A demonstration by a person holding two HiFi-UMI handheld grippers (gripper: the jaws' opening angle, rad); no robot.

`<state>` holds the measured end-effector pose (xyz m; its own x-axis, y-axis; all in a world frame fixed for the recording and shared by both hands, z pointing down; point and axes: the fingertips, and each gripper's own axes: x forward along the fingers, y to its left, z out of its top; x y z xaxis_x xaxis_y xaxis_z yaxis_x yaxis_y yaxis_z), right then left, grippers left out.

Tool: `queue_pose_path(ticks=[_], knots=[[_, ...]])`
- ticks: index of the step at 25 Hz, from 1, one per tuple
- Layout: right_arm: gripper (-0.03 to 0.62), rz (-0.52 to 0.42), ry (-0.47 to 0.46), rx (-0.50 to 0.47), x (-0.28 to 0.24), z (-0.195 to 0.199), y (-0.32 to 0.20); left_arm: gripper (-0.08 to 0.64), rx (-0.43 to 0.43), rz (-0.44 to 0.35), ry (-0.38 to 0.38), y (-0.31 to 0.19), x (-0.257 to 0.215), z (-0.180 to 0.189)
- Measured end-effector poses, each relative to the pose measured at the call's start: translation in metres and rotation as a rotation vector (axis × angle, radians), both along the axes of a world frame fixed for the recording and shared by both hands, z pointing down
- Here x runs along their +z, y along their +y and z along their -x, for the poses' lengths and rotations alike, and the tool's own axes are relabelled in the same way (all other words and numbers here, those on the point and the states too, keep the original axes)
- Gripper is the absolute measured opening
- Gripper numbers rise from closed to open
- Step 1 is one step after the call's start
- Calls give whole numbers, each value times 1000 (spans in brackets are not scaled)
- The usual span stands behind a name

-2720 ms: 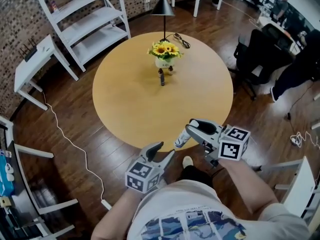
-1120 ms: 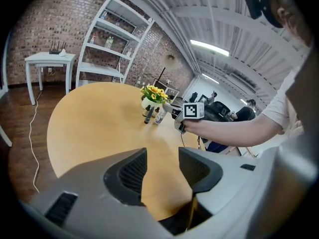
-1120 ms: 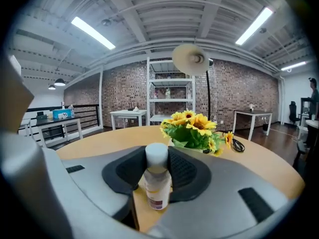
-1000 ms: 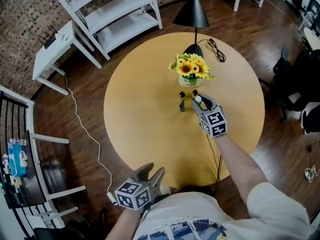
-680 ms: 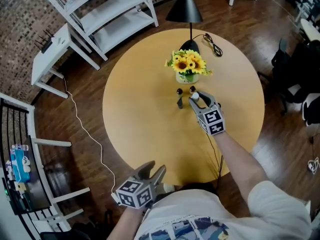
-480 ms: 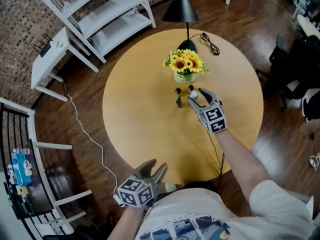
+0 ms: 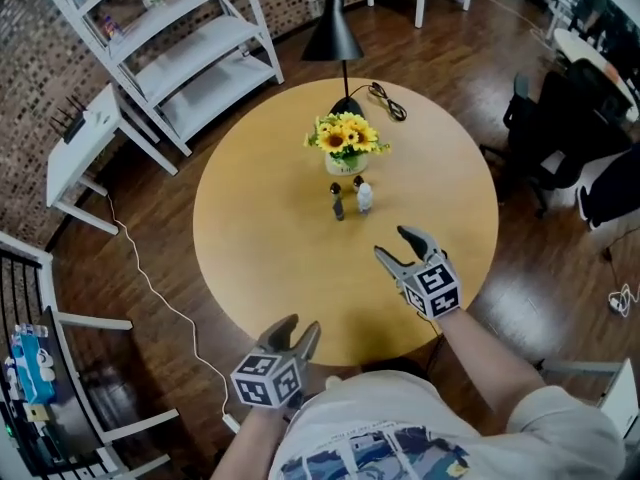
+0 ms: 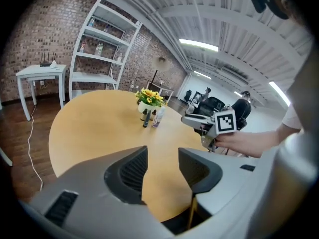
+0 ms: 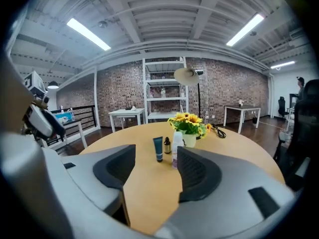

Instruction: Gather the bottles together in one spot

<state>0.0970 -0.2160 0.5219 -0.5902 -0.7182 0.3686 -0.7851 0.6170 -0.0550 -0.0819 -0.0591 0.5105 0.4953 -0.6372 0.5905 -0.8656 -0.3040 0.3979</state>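
Head view, looking down on a round yellow bench (image 7: 260,258). A little past the middle, toward the far edge, shows three bottles standing up close together: a white bottle (image 7: 365,197), a dark tube (image 7: 338,206) just to its left, and a small brown bottle (image 7: 357,181) just behind them. Right behind those, shows yellow flowers (image 7: 345,136) in a white pot (image 7: 347,163), then a black lamp (image 7: 333,30) at the far edge. Closer to the near right edge, shows the right tool (image 7: 392,242) over the bench, well apart from the bottles and aimed toward them. Right gripper view: spread wide, just been opening, pinching nothing, with only bare bench top between the jaws and the bottles far ahead. Down by the near edge, finds the left tool (image 7: 300,324), pointing in over the bench. Left gripper view: spread apart too, holding nothing, just bench top in the gap.
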Motion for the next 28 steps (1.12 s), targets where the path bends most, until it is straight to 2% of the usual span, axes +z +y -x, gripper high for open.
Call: queue_pose_path(ticks=[3,9,16,20,28], knots=[[285,65,-13,40,0,-2,52,199,13,-18,31,15,-5,9],[284,181,-56,118,7,2,134,199,53,-49,12,50,-5,31],[284,188,-1,157,-18,11,205,199,87,-63,17,98,-13,49],[284,239,-11,123,-18,42,265,199,91,-28,-30,148,-13,75],[284,237,15,112,-20,50,306,199,117,-75,-12,162,-11,71]])
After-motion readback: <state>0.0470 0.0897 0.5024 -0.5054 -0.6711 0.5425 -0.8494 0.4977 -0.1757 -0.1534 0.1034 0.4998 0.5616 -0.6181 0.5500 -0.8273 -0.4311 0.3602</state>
